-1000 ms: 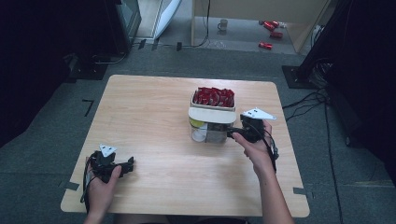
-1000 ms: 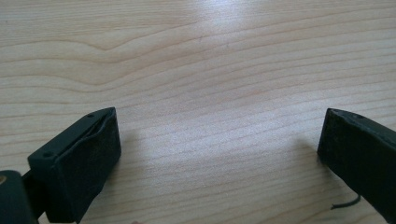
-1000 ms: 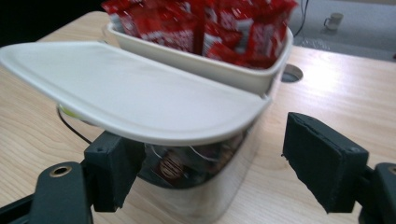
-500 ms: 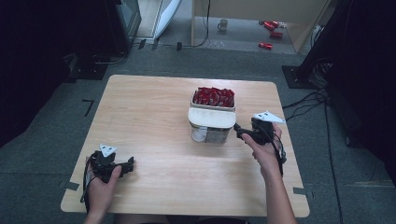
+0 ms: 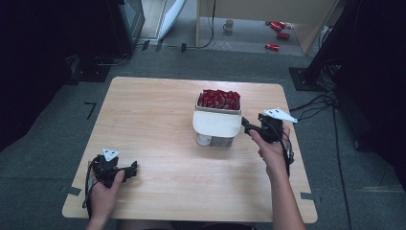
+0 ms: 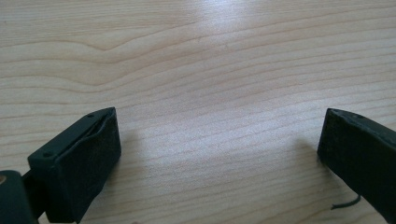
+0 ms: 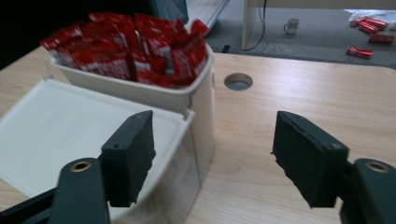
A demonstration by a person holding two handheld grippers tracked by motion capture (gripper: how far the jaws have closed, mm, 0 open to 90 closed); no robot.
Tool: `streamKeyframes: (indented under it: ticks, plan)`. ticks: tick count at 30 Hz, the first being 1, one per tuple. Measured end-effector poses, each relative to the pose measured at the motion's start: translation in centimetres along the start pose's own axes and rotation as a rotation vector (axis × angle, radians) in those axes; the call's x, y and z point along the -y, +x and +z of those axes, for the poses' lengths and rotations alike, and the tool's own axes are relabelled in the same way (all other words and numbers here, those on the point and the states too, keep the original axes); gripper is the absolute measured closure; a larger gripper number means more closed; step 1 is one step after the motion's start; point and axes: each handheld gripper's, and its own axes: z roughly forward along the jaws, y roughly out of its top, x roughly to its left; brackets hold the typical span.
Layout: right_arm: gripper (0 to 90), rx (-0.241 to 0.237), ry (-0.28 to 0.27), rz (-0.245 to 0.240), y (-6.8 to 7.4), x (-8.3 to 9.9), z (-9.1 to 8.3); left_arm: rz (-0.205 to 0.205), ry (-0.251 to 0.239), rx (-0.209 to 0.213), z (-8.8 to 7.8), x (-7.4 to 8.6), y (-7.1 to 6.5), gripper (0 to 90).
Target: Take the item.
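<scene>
The box (image 5: 217, 125), a cream container with a hinged white lid (image 5: 216, 123) folded down over its near side, stands a little right of the table's (image 5: 158, 124) middle; everything here is placed from it. Nearest the person, well apart from the box toward the near left corner, the left gripper (image 5: 128, 170) rests low over bare wood with its jaws spread wide and nothing between them. Just beside the box's right side sits the right gripper (image 5: 247, 125), pointing at the lid's right corner. Its jaws have just been closing and now stand half open; in the right gripper view one jaw is over the lid's corner and the other out over bare table, neither pressing on anything. Behind the lid, the box's open top is heaped with red packets (image 5: 219, 99).

The step looks like taking hold of the lid to swing it. To do that well, I would bring both pads onto the lid's thin right edge before closing, grip near the corner rather than the hinge, and lift in an arc about the hinge so the light box does not slide or tip. The packets stand above the rim, so the lid may not seat flat.
</scene>
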Motion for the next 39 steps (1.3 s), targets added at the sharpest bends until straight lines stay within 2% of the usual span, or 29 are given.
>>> streamKeyframes:
  ticks: [1,2,4,5,8,9,15,20,24,26,30,33,34,35,36,37,39]
  plan:
    - [33.4,0.000,0.000,0.000,0.0,0.0,0.0,0.000,0.000,0.000,0.0,0.0,0.0,0.0]
    - [39.8,-0.014,-0.010,0.002,0.5,-0.4,0.2,0.000,0.000,0.000,0.0,0.0,0.0,0.0]
    - [42.6,-0.023,-0.005,0.004,0.7,-0.7,0.4,0.000,0.000,0.000,0.0,0.0,0.0,0.0]
    - [47.3,-0.045,-0.009,0.004,1.3,-1.1,0.7,0.002,0.000,-0.001,0.0,0.0,0.0,0.0]
    - [50.4,-0.067,-0.017,-0.003,1.9,-1.6,1.0,0.003,0.001,0.000,0.0,0.0,0.0,0.0]
    - [53.3,-0.079,-0.024,-0.014,2.6,-2.0,1.4,0.001,0.000,-0.001,0.0,0.0,0.0,0.0]
    - [59.7,-0.105,-0.032,-0.032,4.2,-2.9,2.9,0.001,0.001,-0.001,0.0,0.0,0.0,0.0]
    - [61.4,-0.117,-0.024,-0.017,5.0,-3.2,3.9,0.001,0.001,0.000,0.0,0.0,0.0,0.0]
    - [60.5,-0.112,-0.005,0.008,5.4,-3.2,4.8,0.001,0.001,0.000,0.0,0.0,0.0,0.0]
    - [56.9,-0.097,0.010,0.041,5.6,-3.1,5.4,0.001,0.001,0.000,0.0,0.0,0.0,0.0]
    - [53.2,-0.108,0.013,0.070,5.9,-3.2,5.9,0.002,0.002,0.001,0.0,0.0,0.0,0.0]
    - [53.7,-0.089,0.019,0.058,6.2,-3.3,6.1,0.002,0.002,0.001,0.0,0.0,0.0,0.0]
    - [57.8,-0.053,0.024,0.041,6.6,-3.3,6.3,0.003,0.002,0.001,0.0,0.0,0.0,0.0]
    - [57.8,-0.053,0.024,0.041,6.6,-3.3,6.3,0.003,0.002,0.001,0.0,0.0,0.0,0.0]
    - [63.4,-0.017,0.025,0.030,6.9,-3.3,6.4,0.003,0.002,0.001,0.0,0.0,0.0,0.0]
    - [63.4,-0.017,0.025,0.030,6.9,-3.3,6.4,0.003,0.002,0.001,0.0,0.0,0.0,0.0]
    - [70.9,0.003,0.031,0.033,6.9,-3.2,6.6,0.004,0.002,0.001,0.0,0.0,0.0,0.0]
